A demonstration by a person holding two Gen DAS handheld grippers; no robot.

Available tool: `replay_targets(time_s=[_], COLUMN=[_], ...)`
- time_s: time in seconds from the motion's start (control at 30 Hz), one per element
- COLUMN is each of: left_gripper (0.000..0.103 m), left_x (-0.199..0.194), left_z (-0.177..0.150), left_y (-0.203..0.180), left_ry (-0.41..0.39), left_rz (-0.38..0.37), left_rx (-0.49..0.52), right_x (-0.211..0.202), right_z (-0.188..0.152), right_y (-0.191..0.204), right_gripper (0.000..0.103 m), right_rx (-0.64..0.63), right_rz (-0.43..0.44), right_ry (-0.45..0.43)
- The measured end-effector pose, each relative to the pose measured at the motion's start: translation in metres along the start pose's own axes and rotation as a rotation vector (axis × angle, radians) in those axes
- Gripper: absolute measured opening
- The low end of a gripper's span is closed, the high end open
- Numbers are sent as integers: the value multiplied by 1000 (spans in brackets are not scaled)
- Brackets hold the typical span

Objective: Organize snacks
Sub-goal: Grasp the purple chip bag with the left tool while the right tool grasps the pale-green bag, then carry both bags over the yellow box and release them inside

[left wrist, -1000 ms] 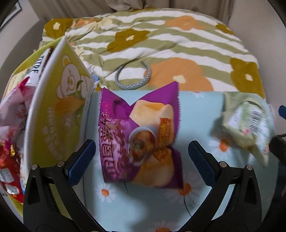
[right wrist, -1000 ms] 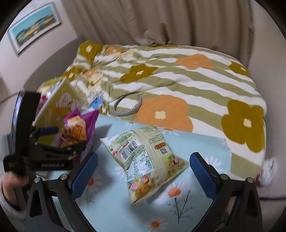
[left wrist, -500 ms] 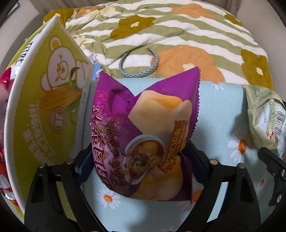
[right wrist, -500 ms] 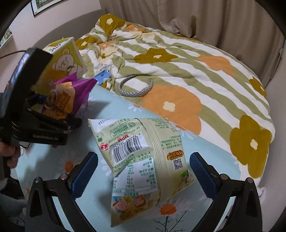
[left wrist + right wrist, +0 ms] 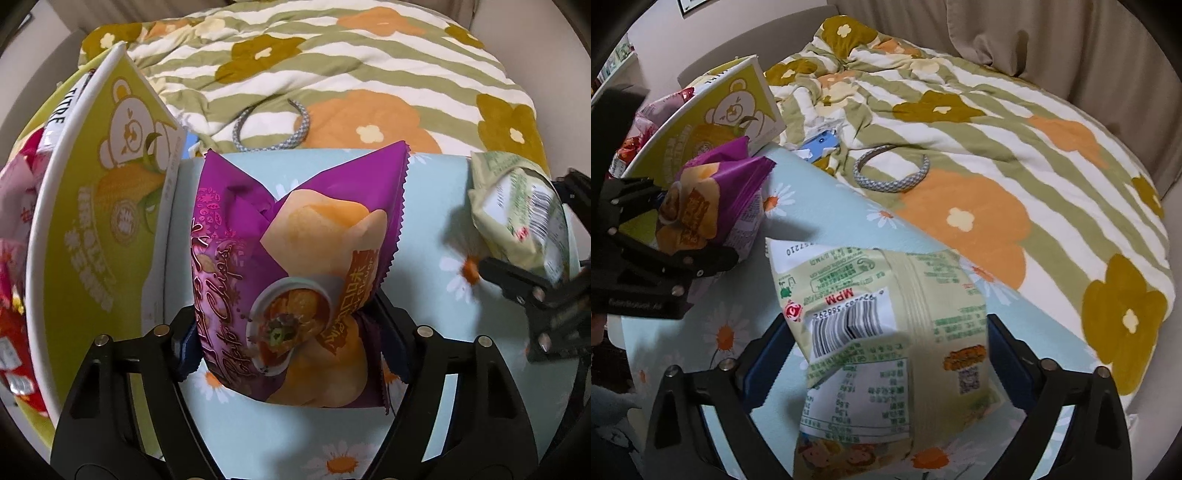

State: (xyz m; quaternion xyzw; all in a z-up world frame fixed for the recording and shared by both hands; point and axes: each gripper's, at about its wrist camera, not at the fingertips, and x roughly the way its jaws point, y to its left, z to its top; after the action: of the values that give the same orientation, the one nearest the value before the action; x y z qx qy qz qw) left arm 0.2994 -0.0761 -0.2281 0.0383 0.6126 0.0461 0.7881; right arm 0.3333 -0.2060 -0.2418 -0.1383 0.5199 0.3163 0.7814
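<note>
Left gripper (image 5: 288,343) closes its jaws, pads pressing a crinkled purple potato-chip bag (image 5: 295,266) near the daisy-print table (image 5: 424,206)'s left edge. Right gripper (image 5: 886,354) narrows around a pale green snack packet (image 5: 886,332). A yellow bear-print carton (image 5: 107,221) stands at the far-left corner.

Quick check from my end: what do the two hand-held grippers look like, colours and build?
Both match: the left hand-held gripper and right hand-held gripper have matte black skeletal frames with triangular cut-outs, silver rivets at the pivots, and dark blue pads on the fingers. Small pale lettering marks the left one's side, unreadable. No cables show.
</note>
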Motion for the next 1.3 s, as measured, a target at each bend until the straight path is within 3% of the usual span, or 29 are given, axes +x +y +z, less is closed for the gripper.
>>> replay_targets(time_s=[0.1, 0.17, 0.4, 0.7, 1.0, 1.3], left_gripper=[77, 77, 77, 77, 77, 77], left_x=[-6, -11, -37, -124, -196, -209], left_z=[-5, -10, -21, -27, -31, -26], left_y=[1, 0, -1, 19, 106, 217], left_ry=[-3, -11, -58, -217, -377, -420], left_rz=[-18, -24, -62, -126, -98, -90], left_rx=[-8, -8, -9, -6, -46, -51], right_x=[0, -2, -26, -90, -142, -130], right_z=[-2, -4, -8, 12, 64, 120], right_y=[3, 5, 13, 39, 123, 216], right_gripper=[80, 67, 60, 59, 59, 59], right_rx=[14, 25, 104, 218, 182, 231], right_rz=[14, 21, 46, 64, 77, 87], right_ry=[0, -6, -59, -167, -305, -349])
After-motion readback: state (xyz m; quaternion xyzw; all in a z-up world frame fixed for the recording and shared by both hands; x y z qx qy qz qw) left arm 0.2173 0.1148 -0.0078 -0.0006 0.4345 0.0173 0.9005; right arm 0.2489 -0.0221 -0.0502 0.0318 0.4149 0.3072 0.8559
